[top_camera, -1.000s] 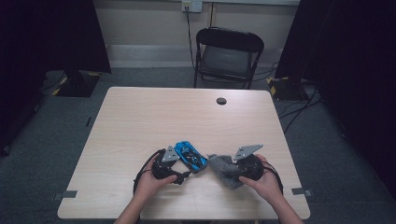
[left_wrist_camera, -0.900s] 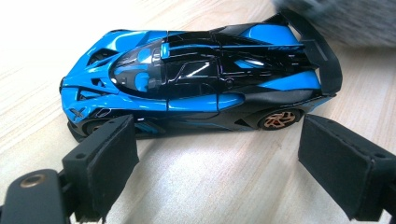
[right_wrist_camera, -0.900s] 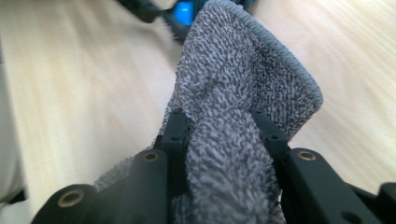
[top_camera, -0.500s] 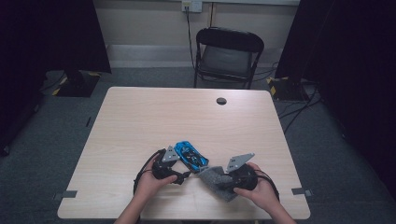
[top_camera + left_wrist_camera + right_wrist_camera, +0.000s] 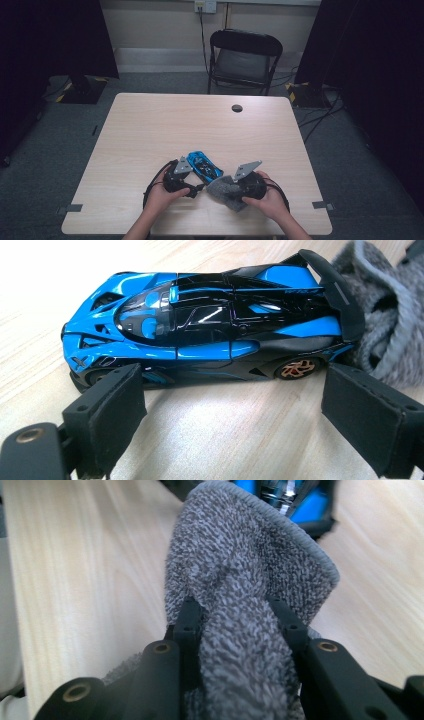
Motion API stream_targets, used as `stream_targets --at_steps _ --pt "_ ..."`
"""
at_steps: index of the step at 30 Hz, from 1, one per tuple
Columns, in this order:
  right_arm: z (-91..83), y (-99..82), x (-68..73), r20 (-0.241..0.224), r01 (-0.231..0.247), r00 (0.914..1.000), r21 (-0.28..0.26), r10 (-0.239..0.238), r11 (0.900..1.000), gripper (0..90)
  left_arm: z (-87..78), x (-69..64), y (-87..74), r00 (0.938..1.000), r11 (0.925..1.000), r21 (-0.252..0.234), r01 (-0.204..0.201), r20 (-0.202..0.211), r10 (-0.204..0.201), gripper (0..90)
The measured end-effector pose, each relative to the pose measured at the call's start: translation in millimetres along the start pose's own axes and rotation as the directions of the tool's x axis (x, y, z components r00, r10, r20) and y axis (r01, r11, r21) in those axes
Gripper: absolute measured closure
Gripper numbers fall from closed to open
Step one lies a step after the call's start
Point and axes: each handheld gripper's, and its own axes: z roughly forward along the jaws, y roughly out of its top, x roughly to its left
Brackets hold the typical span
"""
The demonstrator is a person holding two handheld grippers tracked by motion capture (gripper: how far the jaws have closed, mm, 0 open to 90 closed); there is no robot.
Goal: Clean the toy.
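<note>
A blue and black toy car (image 5: 204,167) (image 5: 200,330) stands on the wooden table (image 5: 200,125) near its front edge. My left gripper (image 5: 196,188) (image 5: 235,410) is open just beside the car; its jaws have just been opening, and only bare table lies between the pads. My right gripper (image 5: 231,189) (image 5: 235,612) is shut on a grey cloth (image 5: 217,186) (image 5: 250,555). The cloth (image 5: 385,315) touches the car's rear end by the wing. In the right gripper view the car (image 5: 300,500) peeks out beyond the cloth.
A black folding chair (image 5: 245,55) stands behind the table's far edge. A dark round grommet (image 5: 237,108) sits near the table's back middle. Black cables loop from both grippers beside the person's hands.
My right gripper has carried the grey cloth left and down, up against the car's rear. The left hand and the car have stayed in place.
</note>
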Motion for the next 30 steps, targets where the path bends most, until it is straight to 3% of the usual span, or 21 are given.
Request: stream_targets --at_steps 6,13,17,21,24,27,30 --pt "-5.9 -6.0 -10.7 0.045 -0.05 0.9977 -0.015 0.051 0.9986 65.0 0.1 -0.1 0.1 1.0 1.0 0.0 0.001 -0.001 -0.001 9.6" --pt "-12.0 -12.8 -25.6 0.109 -0.108 0.9878 -0.033 0.111 0.9936 65.2 0.2 -0.1 0.0 1.0 1.0 -0.001 0.001 -0.001 -0.001 9.6" --pt "-16.0 -13.4 -25.9 0.113 -0.098 0.9884 -0.03 0.101 0.9947 65.1 0.1 0.4 0.0 1.0 1.0 -0.002 0.002 0.002 -0.002 9.7" --pt "-17.0 -11.3 -15.9 0.062 -0.056 0.9964 -0.016 0.057 0.9983 64.6 0.3 0.3 0.1 1.0 1.0 -0.002 0.003 0.001 -0.003 9.6" --pt "-9.7 -7.3 -5.7 0.049 -0.044 0.9978 -0.005 0.044 0.999 54.0 0.3 0.4 0.2 1.0 1.0 -0.002 0.003 0.002 -0.003 9.5" --pt "-2.7 -2.1 -1.2 0.065 -0.033 0.9973 -0.006 0.033 0.9994 41.8 0.3 0.6 0.2 1.0 1.0 -0.002 0.003 0.002 -0.003 9.4" --pt "1.2 3.5 -0.5 0.056 -0.054 0.9969 -0.031 0.055 0.9981 37.7 0.3 0.7 0.2 1.0 1.0 -0.002 0.004 0.004 -0.004 9.4"
